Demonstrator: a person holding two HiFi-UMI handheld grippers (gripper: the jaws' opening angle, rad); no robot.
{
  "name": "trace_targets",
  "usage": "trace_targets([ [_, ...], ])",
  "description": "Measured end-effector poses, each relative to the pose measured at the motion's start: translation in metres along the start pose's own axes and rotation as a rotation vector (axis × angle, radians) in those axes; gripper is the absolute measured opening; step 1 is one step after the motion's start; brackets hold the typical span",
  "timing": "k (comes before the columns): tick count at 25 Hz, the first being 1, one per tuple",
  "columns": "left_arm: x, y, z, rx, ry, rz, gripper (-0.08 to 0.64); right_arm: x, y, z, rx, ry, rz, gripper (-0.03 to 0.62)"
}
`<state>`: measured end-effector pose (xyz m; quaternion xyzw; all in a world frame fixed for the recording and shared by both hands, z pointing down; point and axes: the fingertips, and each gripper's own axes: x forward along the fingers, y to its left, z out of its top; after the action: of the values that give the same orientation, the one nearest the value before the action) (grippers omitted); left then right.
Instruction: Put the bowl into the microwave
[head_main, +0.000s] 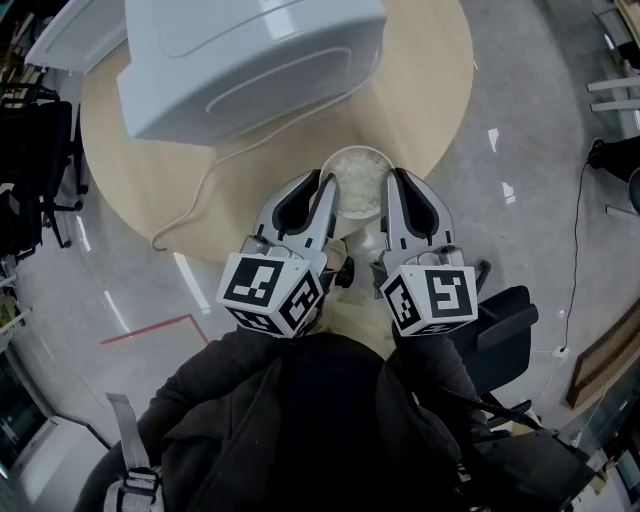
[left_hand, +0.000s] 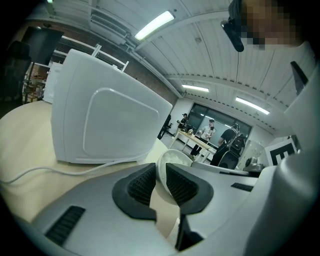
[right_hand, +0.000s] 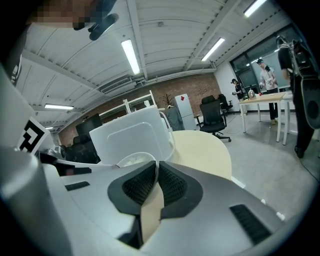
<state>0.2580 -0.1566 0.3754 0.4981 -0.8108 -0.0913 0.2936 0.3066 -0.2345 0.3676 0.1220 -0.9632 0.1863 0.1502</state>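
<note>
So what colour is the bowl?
The bowl is white, seen best in the head view.

On the table, the bowl sits before the microwave, between the left tool and right tool.

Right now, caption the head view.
Left gripper and right gripper clamp the bowl by its rim near the microwave.

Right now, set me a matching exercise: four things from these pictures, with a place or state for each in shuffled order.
1 bowl
2 microwave
3 cable
4 left tool

A lies loose on the table
B clamped on the bowl's rim
C holds white grains
D stands on the table's far part

Pairs: 1-C, 2-D, 3-A, 4-B
</note>
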Motion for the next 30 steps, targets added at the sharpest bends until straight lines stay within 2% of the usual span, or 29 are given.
trace_targets([
  [7, -0.051, -0.019, -0.011, -0.006, -0.048, 0.034, 0.072, -0.044, 0.025, -0.007, -0.006, -0.022, 0.043, 0.026],
  [16, -0.130, -0.021, -0.018, -0.034, -0.121, 0.099, 0.072, -0.089, 0.086, -0.014, -0.052, -0.037, 0.129, 0.026],
  [23, -0.165, 0.002, -0.023, -0.060, -0.143, 0.139, 0.072, -0.089, 0.124, -0.028, -0.075, -0.014, 0.170, 0.026],
  [30, -0.210, 0.058, -0.011, -0.094, -0.182, 0.170, 0.072, -0.066, 0.194, -0.040, -0.121, 0.006, 0.204, 0.026],
])
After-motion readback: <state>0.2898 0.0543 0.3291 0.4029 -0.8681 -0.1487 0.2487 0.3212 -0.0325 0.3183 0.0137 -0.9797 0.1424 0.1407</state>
